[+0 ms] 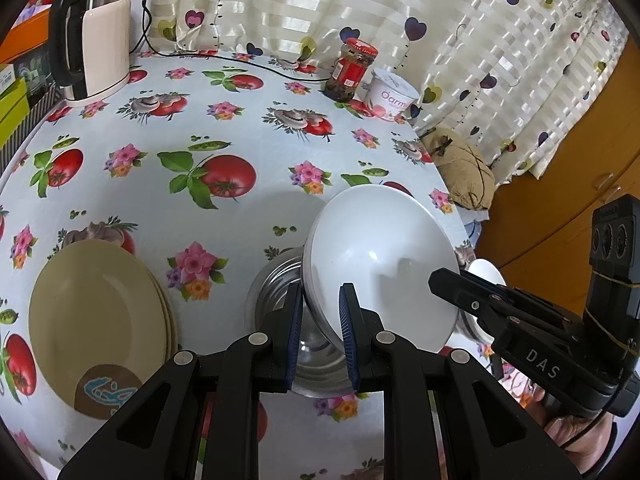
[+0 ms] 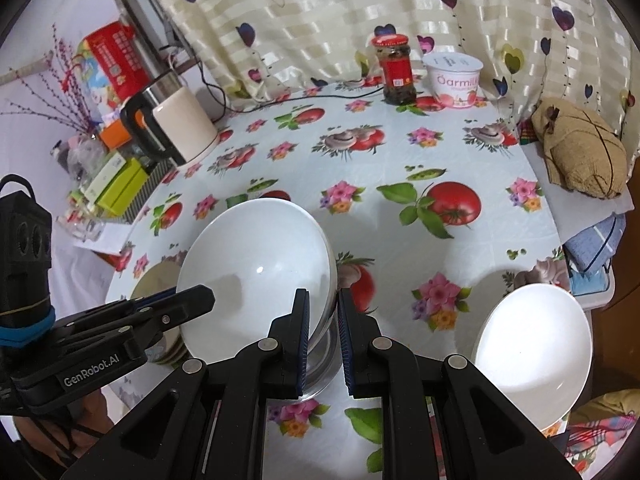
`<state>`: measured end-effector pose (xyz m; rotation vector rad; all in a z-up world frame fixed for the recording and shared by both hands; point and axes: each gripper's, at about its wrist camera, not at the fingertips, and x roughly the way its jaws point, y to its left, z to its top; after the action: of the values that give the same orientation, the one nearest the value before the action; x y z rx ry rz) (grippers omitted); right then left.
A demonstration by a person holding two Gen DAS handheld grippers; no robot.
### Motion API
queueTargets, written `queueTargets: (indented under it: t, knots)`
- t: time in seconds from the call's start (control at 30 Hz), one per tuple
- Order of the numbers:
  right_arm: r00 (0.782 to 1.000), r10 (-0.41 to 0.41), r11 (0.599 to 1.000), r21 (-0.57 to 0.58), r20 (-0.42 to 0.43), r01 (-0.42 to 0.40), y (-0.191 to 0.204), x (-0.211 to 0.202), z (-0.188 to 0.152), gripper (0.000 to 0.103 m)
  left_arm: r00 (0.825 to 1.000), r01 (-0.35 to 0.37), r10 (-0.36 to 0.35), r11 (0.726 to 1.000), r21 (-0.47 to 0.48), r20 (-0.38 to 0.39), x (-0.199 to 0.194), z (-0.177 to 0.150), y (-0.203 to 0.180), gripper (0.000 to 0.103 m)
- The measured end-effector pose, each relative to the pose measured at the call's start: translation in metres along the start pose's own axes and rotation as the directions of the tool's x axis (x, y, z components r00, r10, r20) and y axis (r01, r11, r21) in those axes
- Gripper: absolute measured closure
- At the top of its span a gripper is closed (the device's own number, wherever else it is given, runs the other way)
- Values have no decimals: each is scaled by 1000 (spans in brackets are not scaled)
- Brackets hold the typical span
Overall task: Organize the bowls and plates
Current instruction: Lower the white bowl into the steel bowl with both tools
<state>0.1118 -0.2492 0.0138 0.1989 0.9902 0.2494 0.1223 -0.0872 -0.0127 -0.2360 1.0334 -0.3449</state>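
A white bowl (image 1: 376, 256) is tilted over a steel bowl (image 1: 280, 280) near the table's front edge. My left gripper (image 1: 320, 320) is shut on the white bowl's left rim. My right gripper (image 2: 323, 320) is shut on its right rim, where the white bowl (image 2: 256, 264) hides most of the steel bowl (image 2: 324, 352). Each gripper shows in the other's view, the right one (image 1: 452, 284) and the left one (image 2: 200, 296). A stack of tan plates (image 1: 100, 320) lies on the left. A second white bowl (image 2: 532, 356) sits on the right.
A kettle (image 1: 96, 40) stands at the back left with its cord trailing. A red-lidded jar (image 1: 350, 70) and a yogurt tub (image 1: 390, 96) stand at the back by the curtain. A brown cloth bundle (image 2: 580, 148) lies off the table's right side.
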Motion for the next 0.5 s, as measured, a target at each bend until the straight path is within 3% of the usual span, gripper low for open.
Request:
queueTargets:
  t: [0.5]
  knots:
    - [998,5,1000,-4,-63,-5,4,18,-14,89,998,-36,36,999,-6,-61,13,-15,9,83]
